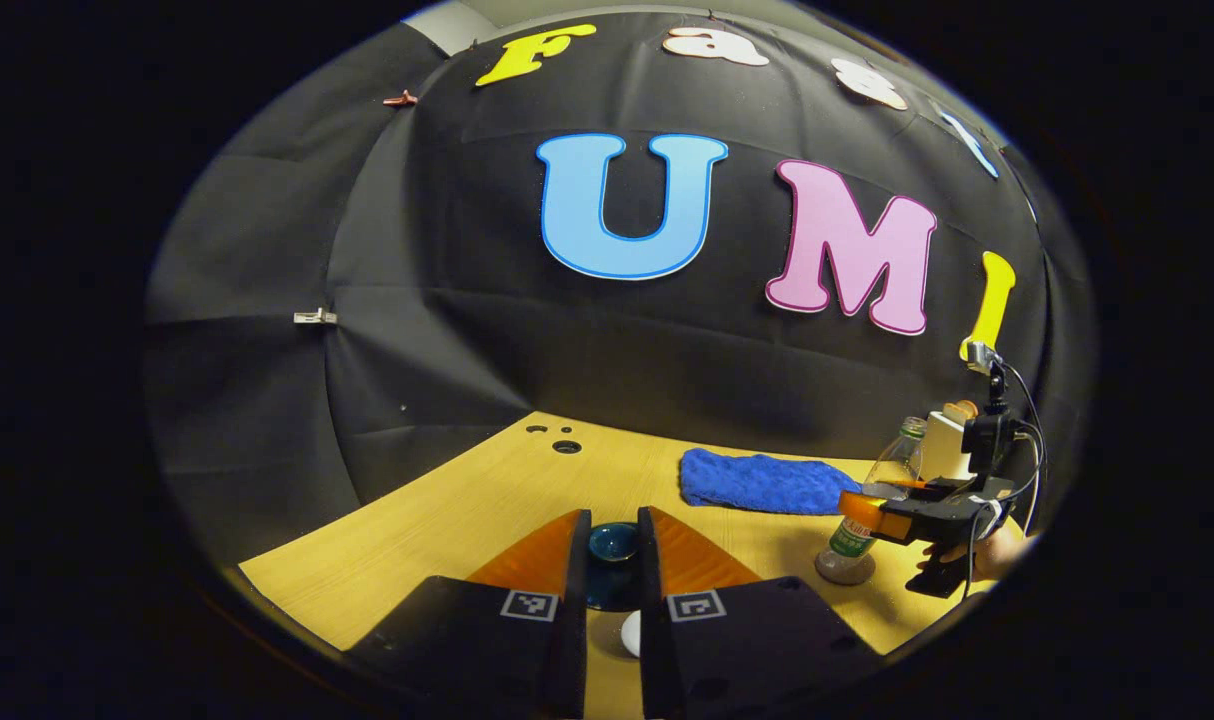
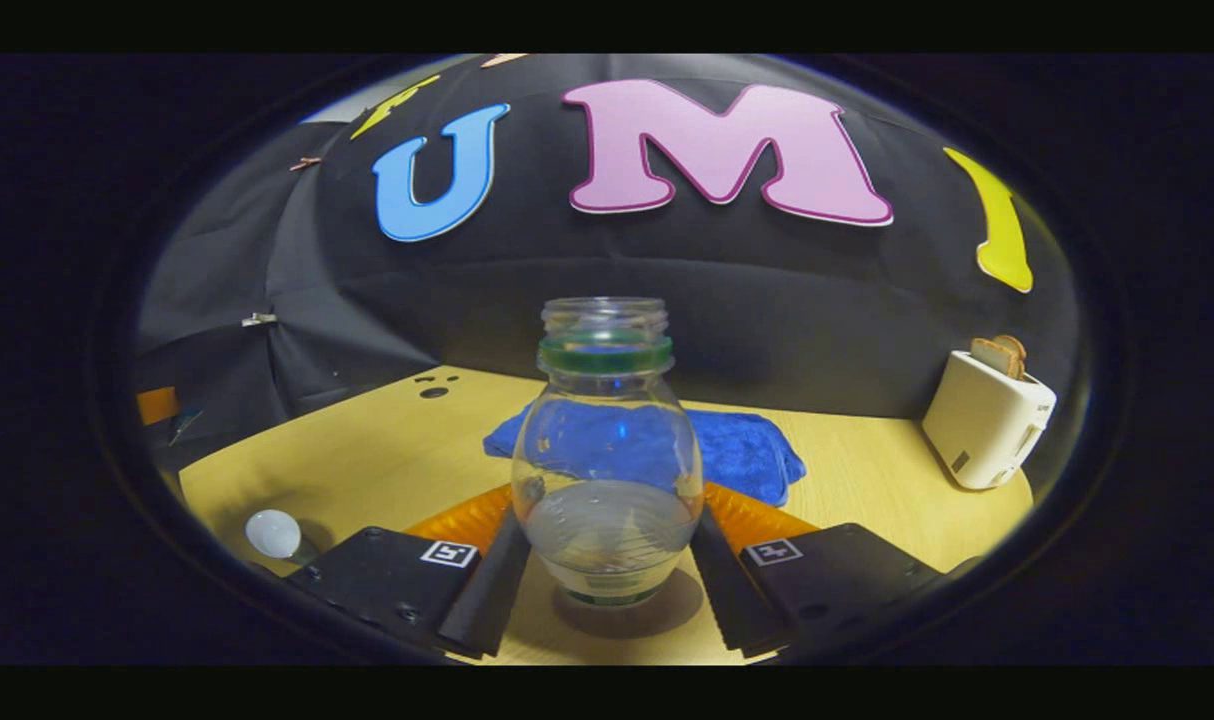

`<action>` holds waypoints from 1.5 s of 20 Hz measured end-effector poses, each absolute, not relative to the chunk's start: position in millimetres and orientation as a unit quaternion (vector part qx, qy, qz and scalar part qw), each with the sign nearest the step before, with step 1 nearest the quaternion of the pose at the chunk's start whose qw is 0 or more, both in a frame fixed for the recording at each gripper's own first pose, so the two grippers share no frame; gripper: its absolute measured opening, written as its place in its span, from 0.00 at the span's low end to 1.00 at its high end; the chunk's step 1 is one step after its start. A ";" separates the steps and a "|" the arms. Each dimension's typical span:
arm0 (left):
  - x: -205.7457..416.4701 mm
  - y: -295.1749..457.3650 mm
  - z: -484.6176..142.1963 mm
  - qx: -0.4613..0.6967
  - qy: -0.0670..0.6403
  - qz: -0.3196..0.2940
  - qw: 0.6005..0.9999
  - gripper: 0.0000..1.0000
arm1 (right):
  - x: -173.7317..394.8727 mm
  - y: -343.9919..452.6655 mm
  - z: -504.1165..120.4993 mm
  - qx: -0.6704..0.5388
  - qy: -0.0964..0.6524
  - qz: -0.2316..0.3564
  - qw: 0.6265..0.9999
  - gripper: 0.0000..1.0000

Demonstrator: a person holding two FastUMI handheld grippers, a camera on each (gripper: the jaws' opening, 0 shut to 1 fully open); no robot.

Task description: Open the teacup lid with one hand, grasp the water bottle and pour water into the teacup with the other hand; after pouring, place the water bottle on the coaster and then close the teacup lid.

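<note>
Bottle Set Down on Coaster, Cup Lid Held Aloft

The right gripper was seen spread around the water bottle, its fingers just beside the glass, though whether they pressed could not be told; the bottle was stood on the coaster, so pouring was judged done. The left gripper was pinched on the lid's knob, with closing the teacup judged left. The blue towel and toaster were kept well apart on the table, leaving open room.

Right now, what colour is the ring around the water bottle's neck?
Green, on the clear water bottle; the ring shows best in the right gripper view.
</note>
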State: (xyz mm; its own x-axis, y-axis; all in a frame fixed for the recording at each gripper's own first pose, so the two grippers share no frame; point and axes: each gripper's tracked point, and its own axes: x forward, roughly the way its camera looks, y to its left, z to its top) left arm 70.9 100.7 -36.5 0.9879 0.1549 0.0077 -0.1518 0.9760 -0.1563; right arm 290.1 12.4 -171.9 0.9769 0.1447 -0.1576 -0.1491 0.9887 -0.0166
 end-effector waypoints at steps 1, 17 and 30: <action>71.6 99.4 -38.7 -0.076 -0.008 0.077 0.994 0.25 | 288.9 13.6 -174.3 -0.006 0.084 0.080 0.993 0.82; 73.5 78.2 -46.1 -0.065 0.000 0.058 0.996 0.22 | 227.1 4.5 -191.1 -0.025 0.099 0.057 0.993 0.99; 103.4 43.2 -120.7 -0.052 0.044 0.036 0.997 0.26 | 125.4 -21.3 -197.5 0.001 0.143 0.032 0.989 0.99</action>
State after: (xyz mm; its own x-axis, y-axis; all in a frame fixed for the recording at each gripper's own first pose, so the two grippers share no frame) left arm 103.4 43.2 -120.7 0.9936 0.0674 -0.0907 -0.0764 0.9921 -0.0999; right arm 125.4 -21.3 -197.5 0.9571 0.0628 -0.2830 -0.0624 0.9980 0.0103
